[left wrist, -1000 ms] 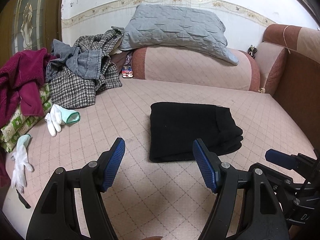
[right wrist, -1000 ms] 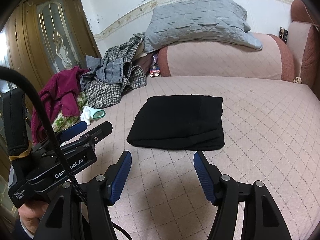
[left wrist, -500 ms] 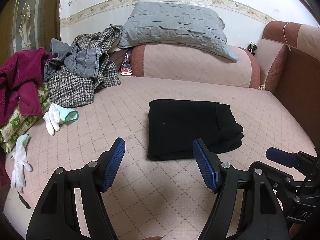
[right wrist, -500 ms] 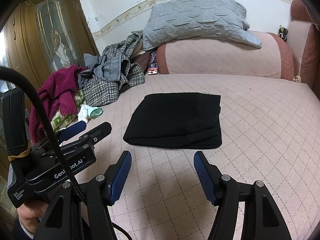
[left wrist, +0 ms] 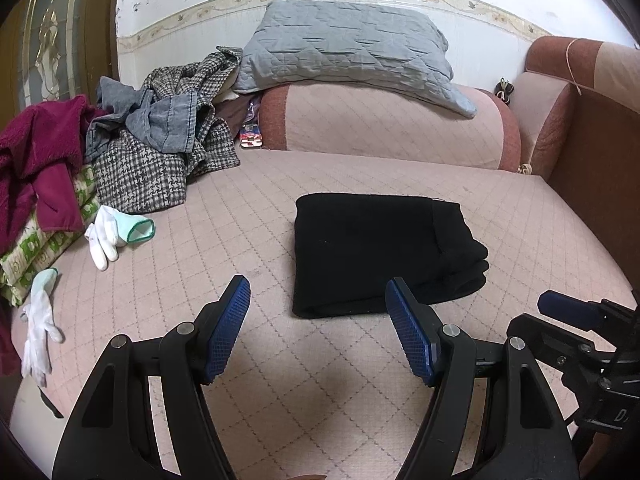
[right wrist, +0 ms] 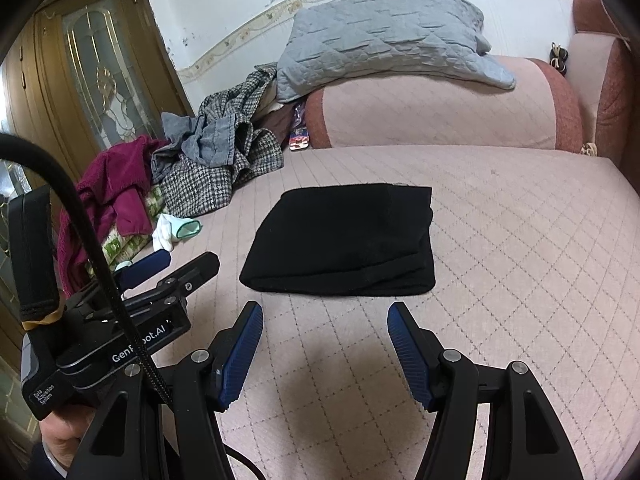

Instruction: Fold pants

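The pants (left wrist: pixel 376 252) lie folded into a black rectangle on the pink quilted bed (left wrist: pixel 248 216), flat and square to the edges, with stacked layers showing at its 3 o'clock side in the left wrist view. In that view they sit at 12 to 1 o'clock from the left gripper (left wrist: pixel 318 304), just beyond its tips and apart from them. The left gripper's blue pads (left wrist: pixel 226 330) stand wide apart with nothing between them but bed.

In the right wrist view the pants (right wrist: pixel 344 240) lie at 12 o'clock from the right gripper (right wrist: pixel 326 314), a short way off. Its jaws are also apart and empty, over bare bed. The left gripper (right wrist: pixel 160 276) shows at 9 o'clock there, with a hand (right wrist: pixel 66 436) on its handle at 8 o'clock.

At 10 o'clock on the bed lies a heap of clothes (left wrist: pixel 160 148): a houndstooth coat, denim, and a maroon fleece (left wrist: pixel 36 160). White gloves (left wrist: pixel 108 234) lie at 9 o'clock, well apart from the pants. A grey pillow (left wrist: pixel 352 48) rests on a pink bolster (left wrist: pixel 384 124) at 12 o'clock, against the wall.
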`<state>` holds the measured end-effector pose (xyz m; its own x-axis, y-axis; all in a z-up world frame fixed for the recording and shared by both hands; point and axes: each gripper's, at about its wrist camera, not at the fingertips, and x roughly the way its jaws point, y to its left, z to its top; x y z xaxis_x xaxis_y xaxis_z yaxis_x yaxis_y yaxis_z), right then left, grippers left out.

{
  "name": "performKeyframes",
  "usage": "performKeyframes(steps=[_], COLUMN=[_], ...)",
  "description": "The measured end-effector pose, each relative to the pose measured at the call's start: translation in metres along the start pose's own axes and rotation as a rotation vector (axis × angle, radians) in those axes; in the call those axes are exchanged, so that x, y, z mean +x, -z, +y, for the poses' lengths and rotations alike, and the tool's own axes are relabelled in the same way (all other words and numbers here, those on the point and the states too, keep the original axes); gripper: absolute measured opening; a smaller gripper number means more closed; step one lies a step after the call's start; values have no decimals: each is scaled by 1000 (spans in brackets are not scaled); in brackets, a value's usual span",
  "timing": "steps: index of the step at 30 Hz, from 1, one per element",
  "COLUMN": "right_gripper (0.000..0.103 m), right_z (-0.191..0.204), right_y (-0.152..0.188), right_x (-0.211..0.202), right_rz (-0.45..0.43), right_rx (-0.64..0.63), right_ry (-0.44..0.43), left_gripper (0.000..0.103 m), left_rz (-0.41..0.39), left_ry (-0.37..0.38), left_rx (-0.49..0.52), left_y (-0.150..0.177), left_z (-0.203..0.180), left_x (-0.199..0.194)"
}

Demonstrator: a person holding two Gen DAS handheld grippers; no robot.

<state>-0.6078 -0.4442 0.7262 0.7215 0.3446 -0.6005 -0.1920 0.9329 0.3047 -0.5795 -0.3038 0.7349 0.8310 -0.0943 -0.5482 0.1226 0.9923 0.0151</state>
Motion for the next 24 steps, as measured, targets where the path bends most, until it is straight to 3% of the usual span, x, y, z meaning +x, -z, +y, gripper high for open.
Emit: performKeyframes(steps=[16,24], right_gripper=[63,63], right_z=[2,2], right_y=[6,6], right_x=[2,0], right_rz=[6,5], right_rx=[14,13], right_ry=[3,4], left_gripper=[71,71], left_rz=[-3,-8], left_ry=[0,60], left_rx=[14,-23], left_y=[1,3], left_z=[-5,-1], left_x=[0,0])
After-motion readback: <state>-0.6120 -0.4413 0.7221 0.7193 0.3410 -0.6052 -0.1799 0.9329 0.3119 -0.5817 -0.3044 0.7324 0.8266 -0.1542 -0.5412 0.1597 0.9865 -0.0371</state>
